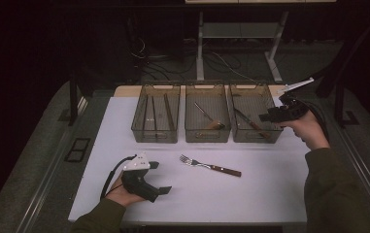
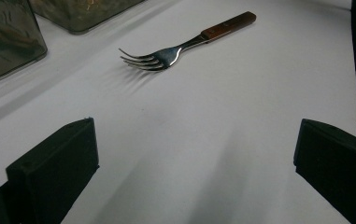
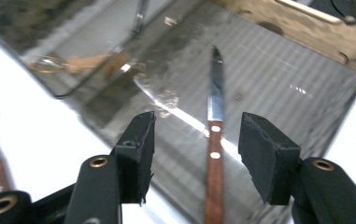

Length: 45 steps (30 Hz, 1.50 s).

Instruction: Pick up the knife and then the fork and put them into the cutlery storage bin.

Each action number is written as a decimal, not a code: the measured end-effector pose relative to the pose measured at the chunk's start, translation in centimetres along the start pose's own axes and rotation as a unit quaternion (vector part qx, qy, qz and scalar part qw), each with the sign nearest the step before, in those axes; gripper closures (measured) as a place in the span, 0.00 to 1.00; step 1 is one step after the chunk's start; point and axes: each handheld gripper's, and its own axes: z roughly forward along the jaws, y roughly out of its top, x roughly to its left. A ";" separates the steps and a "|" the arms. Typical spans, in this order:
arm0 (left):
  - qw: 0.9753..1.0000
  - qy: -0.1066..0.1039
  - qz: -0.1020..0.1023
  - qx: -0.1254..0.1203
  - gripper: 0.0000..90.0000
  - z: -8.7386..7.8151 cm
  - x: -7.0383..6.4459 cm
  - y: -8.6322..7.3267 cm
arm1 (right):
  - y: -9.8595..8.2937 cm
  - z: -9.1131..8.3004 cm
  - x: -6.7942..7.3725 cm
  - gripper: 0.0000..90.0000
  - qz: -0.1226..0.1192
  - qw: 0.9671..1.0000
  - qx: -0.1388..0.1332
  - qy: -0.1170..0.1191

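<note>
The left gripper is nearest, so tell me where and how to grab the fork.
Grip the fork by its wooden handle, coming from above with jaws across it. It lies flat on the white table, and the handle is straight and thicker than the tines. The left gripper stands open.

The middle bin (image 1: 207, 119) is a clear, smoke-tinted plastic box standing on the white counter (image 1: 250, 199). In it lies a slim metal utensil with a pale wooden handle (image 1: 208, 118), set diagonally; in the right gripper view that handle (image 3: 84, 63) shows blurred through the bin's wall. Just to the left of the middle bin, close beside it, stands a matching left bin (image 1: 156, 127) holding long dark sticks (image 1: 153, 112) laid lengthwise. Behind the middle bin a strip of bare wood (image 1: 124, 91) edges the counter. Farther behind, a white desk frame (image 1: 200, 48) stands on the dark floor, with loose cables (image 1: 143, 53) to its left.
</note>
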 end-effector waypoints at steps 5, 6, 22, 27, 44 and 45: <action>1.000 0.001 -0.001 0.000 0.00 0.0 0.0 0.0 | -0.5 -1.0 2.0 0.46 -0.026 0.999 -0.010 0.017; 1.000 0.001 -0.001 0.000 0.00 0.0 0.0 0.0 | -0.6 -1.1 2.4 0.45 -0.029 0.999 -0.012 0.020; 1.000 0.000 0.004 0.003 0.00 0.1 -0.1 0.0 | -3.7 0.2 7.8 0.36 -0.068 0.992 -0.032 0.100; 1.000 0.000 0.006 0.001 0.00 0.0 -0.2 0.1 | -4.3 1.4 9.0 0.37 -0.082 0.991 -0.027 0.107; 1.000 -0.002 0.009 0.005 0.00 0.1 -0.2 0.0 | -4.3 4.0 13.2 0.48 -0.145 0.981 0.070 0.108; 1.000 -0.002 0.008 0.005 0.00 0.2 -0.2 0.0 | -4.3 4.1 13.4 0.49 -0.151 0.979 0.076 0.111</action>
